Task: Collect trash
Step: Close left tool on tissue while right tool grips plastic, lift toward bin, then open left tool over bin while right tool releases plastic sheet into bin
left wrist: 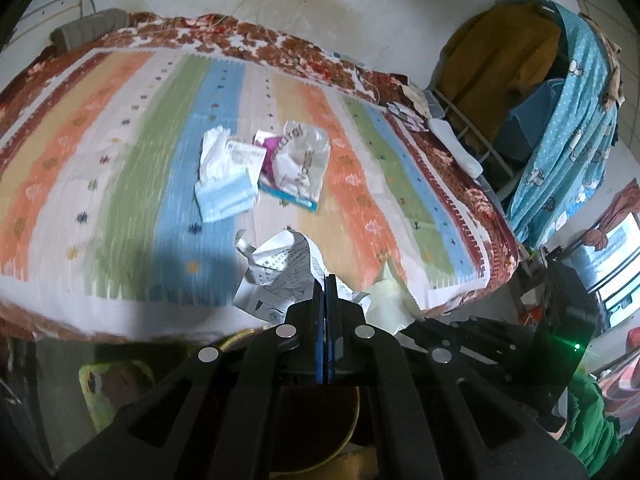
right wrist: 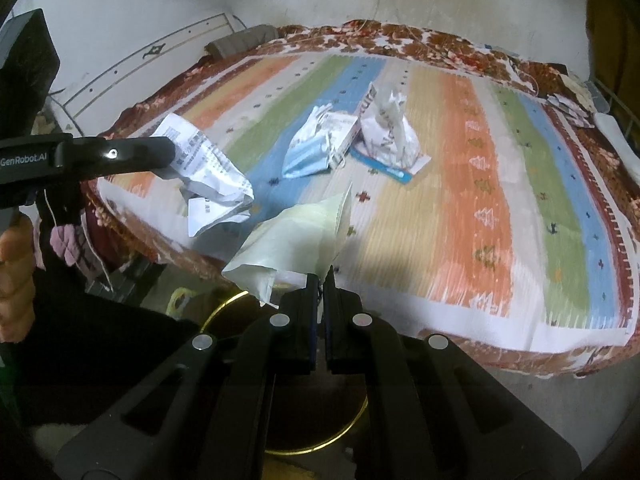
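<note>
Left tool angled down, clamped on crumpled printed paper, right tool likewise pinching pale paper bag

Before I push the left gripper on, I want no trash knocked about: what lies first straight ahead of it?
Apart from the printed paper it already holds, probably the blue masks on the bedspread; depth is hard to judge.
</note>
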`<state>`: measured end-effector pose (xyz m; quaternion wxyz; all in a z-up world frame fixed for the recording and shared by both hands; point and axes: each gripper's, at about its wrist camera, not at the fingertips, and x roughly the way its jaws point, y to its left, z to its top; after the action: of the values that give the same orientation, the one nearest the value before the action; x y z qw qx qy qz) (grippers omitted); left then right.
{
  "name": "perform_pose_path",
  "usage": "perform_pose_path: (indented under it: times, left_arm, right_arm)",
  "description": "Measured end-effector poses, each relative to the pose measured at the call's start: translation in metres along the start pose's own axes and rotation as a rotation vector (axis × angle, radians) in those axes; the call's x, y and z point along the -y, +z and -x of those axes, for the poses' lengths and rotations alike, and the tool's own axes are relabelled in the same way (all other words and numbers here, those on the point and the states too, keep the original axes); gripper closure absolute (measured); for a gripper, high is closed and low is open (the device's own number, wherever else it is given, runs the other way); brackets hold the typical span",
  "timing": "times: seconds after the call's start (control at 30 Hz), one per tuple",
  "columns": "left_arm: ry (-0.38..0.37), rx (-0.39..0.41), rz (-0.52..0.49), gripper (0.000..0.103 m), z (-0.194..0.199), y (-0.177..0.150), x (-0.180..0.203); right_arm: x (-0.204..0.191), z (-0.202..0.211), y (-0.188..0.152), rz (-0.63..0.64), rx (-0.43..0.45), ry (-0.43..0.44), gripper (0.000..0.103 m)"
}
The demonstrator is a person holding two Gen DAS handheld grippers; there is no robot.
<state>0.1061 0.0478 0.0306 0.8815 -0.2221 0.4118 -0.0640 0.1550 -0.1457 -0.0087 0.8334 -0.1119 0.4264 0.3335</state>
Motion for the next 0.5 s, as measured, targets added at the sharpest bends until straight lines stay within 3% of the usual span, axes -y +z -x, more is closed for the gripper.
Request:
perform_pose_path:
  times: [0.17,0.5]
  left_arm:
    - [0.009,-0.026,0.013,0.103,-0.003,-0.017,0.001]
    - [0.096,-0.098,0.043,0.103,-0.017,-0.045,-0.005]
  right_arm:
    - [-0.007,-0.005,-0.019,0.017,-0.048,-0.007,0.101]
    - [-0.014,-0.023,-0.044,0.026,-0.156,-0.024,0.101]
